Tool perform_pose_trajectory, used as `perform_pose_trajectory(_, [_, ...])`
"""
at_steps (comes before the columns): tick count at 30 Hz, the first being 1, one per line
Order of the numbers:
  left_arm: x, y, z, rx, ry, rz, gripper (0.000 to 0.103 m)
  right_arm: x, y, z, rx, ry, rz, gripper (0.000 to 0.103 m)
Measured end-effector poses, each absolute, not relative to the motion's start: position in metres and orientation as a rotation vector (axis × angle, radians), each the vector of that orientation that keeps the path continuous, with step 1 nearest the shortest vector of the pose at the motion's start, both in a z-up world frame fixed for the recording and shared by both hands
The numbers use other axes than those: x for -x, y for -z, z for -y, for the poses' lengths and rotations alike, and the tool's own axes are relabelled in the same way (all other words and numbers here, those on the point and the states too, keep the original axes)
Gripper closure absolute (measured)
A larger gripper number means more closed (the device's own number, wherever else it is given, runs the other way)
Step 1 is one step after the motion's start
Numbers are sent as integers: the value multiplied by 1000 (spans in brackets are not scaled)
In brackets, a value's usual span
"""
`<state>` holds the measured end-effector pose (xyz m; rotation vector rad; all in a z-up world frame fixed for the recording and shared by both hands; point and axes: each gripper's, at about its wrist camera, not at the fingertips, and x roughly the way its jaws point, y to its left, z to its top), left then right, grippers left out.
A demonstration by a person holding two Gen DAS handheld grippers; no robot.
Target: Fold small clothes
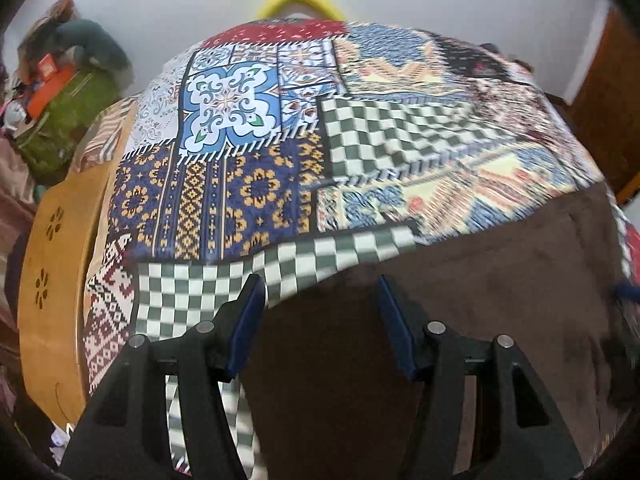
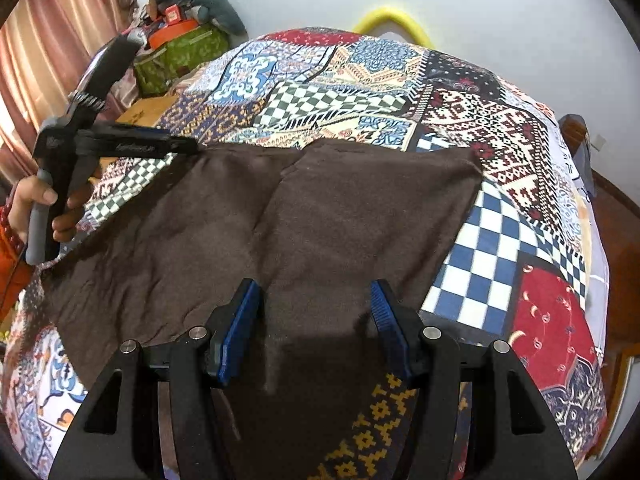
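A dark brown garment [image 2: 280,220] lies spread flat on the patchwork bedspread [image 2: 500,140]. In the right wrist view my right gripper [image 2: 316,300] hovers over the garment's near edge, its jaws apart with nothing between the blue pads [image 2: 240,328]. A hand [image 2: 32,208] holds my left gripper [image 2: 188,146] at the left, its fingers pointing at the garment's far left corner. In the left wrist view the left gripper [image 1: 320,296] stands open over the brown garment [image 1: 480,300] where its edge meets the checked patch [image 1: 208,280]. Nothing is held.
A wooden board [image 1: 56,280] runs along the bed's left side. Beyond it sit a green bag [image 2: 180,56] with orange boxes and a grey bundle. A yellow curved bar [image 2: 392,20] rises behind the bed against the white wall. Pink curtains [image 2: 48,60] hang at the left.
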<state>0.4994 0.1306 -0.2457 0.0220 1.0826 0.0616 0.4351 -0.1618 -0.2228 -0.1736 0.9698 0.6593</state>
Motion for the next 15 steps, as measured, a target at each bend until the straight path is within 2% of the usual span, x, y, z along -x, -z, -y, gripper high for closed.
perform_pose_trajectory(4, [-456, 238, -126, -14, 35, -1096, 43, -423, 214, 166, 189, -645, -929, 49])
perform_pose_trajectory(9, [-408, 255, -118, -96, 17, -1131, 40, -406, 222, 176, 187, -627, -963, 49])
perform_pose_trajectory(15, [-356, 255, -142, -59, -54, -1142, 35, -378, 217, 211, 86, -584, -988, 49])
